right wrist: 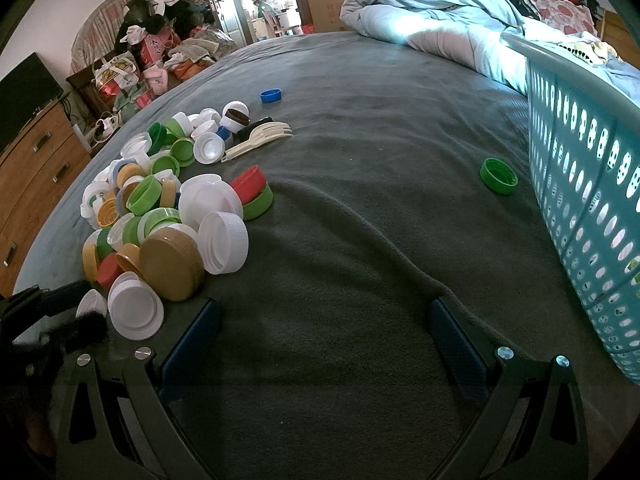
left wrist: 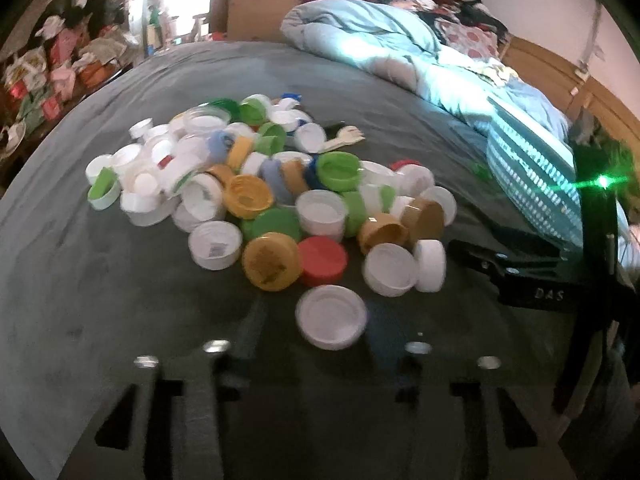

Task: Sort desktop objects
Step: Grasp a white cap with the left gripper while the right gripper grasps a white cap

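Grey blanket strewn with bottle caps, cluttered bedroom, right jaws spread empty, left jaws unclear.

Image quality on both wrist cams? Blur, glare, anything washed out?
Left wrist: motion blur throughout, the nearest white cap smeared, a green flare at the right edge. Right wrist: sharp, but the quilt blows out under a bright patch; both bend at the edges.
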`<state>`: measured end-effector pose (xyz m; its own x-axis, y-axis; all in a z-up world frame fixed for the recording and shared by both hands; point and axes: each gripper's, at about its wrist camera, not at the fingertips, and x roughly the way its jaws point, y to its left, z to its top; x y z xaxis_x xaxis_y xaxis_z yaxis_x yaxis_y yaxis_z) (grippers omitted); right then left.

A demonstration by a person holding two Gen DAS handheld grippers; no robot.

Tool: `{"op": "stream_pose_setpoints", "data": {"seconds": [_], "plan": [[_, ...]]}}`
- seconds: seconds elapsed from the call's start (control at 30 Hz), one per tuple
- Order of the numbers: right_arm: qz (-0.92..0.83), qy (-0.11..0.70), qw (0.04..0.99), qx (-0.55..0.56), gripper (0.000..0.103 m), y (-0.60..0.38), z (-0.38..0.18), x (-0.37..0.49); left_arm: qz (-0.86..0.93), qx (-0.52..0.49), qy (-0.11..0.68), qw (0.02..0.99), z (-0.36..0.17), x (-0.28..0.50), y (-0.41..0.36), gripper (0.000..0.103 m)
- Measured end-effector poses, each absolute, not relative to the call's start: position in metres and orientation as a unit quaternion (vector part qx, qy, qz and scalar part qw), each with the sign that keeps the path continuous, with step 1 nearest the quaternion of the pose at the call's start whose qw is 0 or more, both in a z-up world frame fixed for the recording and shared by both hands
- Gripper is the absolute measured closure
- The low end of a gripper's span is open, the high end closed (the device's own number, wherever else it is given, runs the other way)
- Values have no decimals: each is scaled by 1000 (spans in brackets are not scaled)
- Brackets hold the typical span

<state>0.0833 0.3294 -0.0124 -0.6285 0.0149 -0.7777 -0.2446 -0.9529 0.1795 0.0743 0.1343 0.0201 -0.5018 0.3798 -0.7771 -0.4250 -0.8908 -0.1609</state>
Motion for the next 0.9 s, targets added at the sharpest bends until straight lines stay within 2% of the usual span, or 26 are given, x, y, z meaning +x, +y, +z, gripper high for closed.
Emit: {"op": "stream_pose_setpoints", "data": {"seconds": [0.1, 0.37, 0.47, 0.7, 0.8, 0.9], "plan": [[892, 135, 73, -425, 1, 329, -13, 83, 869, -442, -3, 224, 24, 70, 119, 70], [893, 136, 77, -423, 1, 328, -16, 85, 878, -432, -1, 206, 21, 62, 99, 70], [887, 109, 92, -439, 1, 321, -15, 78, 880, -427, 1, 208, 16, 62, 98, 70], [889, 141, 73, -430, 1, 331, -11, 80, 880, -425, -7, 213, 12, 58, 96, 70], [884, 120, 81, -445, 1, 325, -7, 72, 880, -425, -5, 213, 12, 58, 97, 69], [881, 136, 37, -451, 1, 321, 5, 82, 880, -423, -11, 216, 11, 58, 95, 69]]}}
